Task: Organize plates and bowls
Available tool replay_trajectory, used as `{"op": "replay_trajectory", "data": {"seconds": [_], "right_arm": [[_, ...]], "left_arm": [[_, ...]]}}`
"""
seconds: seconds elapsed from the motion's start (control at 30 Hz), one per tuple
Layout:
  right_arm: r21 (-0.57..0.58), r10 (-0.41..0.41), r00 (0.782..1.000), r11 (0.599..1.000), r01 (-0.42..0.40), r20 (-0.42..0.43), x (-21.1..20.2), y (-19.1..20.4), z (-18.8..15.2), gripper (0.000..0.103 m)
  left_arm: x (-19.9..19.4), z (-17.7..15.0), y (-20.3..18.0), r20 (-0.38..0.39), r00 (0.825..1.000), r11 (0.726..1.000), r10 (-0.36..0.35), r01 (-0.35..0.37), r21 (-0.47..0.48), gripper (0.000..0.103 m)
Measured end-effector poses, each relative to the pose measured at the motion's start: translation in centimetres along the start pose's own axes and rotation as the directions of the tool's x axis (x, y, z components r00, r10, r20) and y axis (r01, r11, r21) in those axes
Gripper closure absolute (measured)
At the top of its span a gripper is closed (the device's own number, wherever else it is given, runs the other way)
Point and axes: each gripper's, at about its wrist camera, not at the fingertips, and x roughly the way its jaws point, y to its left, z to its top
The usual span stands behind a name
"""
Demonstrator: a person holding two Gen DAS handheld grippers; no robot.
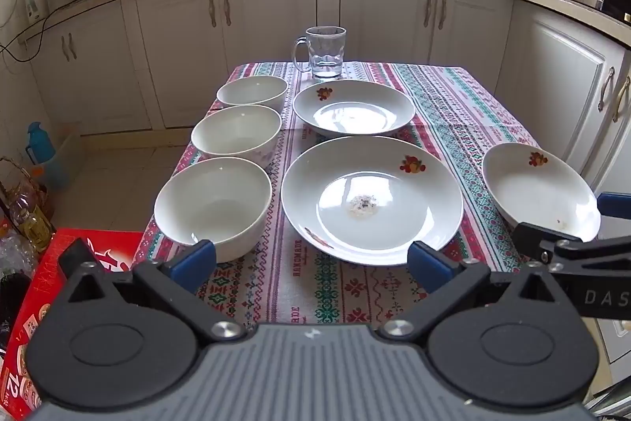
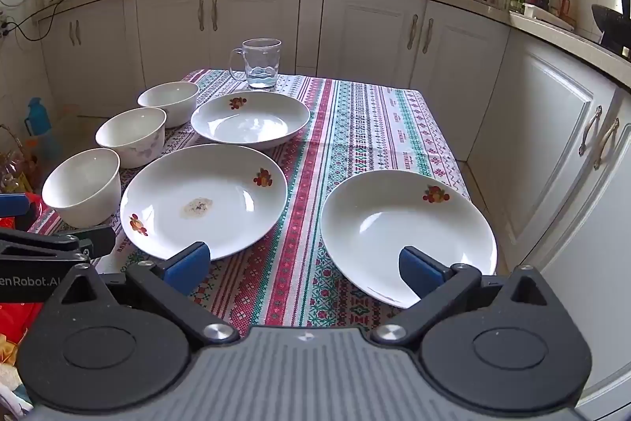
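Observation:
Three white bowls stand in a row along the table's left side: near [image 1: 215, 208], middle [image 1: 236, 135], far [image 1: 252, 91]. Three white plates with fruit prints lie on the cloth: a near middle plate [image 1: 370, 200] with a food stain, a far one [image 1: 353, 107], and one at the right edge [image 2: 406, 231]. My left gripper [image 1: 311, 261] is open and empty at the near edge, between the near bowl and the stained plate. My right gripper [image 2: 303, 269] is open and empty, its right finger over the right plate's near rim.
A glass mug [image 1: 325, 52] stands at the table's far edge. The table has a patterned cloth [image 1: 453, 105]. White cabinets [image 1: 386, 14] and a cluttered counter run behind and to the right. A red box [image 1: 47, 302] and bottles sit on the floor at left.

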Motion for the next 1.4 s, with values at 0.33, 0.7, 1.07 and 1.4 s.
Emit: {"op": "replay_trajectory", "data": {"seconds": [0.33, 0.7, 1.07, 1.4], "right_arm": [[0.005, -0.006, 1.0, 1.0, 0.006, 0.001, -0.15, 0.3, 0.22, 0.0], [-0.022, -0.005, 1.0, 1.0, 0.005, 0.009, -0.34, 0.58, 0.14, 0.0], [-0.025, -0.007, 1.0, 1.0, 0.008, 0.012, -0.48, 0.57, 0.21, 0.0], [-0.03, -0.011, 1.0, 0.999, 0.011, 0.018, -0.63, 0.67, 0.27, 0.0]], "left_arm": [[-0.07, -0.01, 0.35, -0.018, 1.0, 1.0, 0.005, -0.005, -0.007, 0.001], [-0.03, 0.09, 0.32, -0.014, 1.0, 1.0, 0.013, -0.013, -0.008, 0.001], [-0.07, 0.12, 0.28, -0.013, 1.0, 1.0, 0.015, -0.015, -0.007, 0.001], [-0.35, 0.04, 0.3, -0.005, 1.0, 1.0, 0.019, -0.02, -0.011, 0.001]]}}
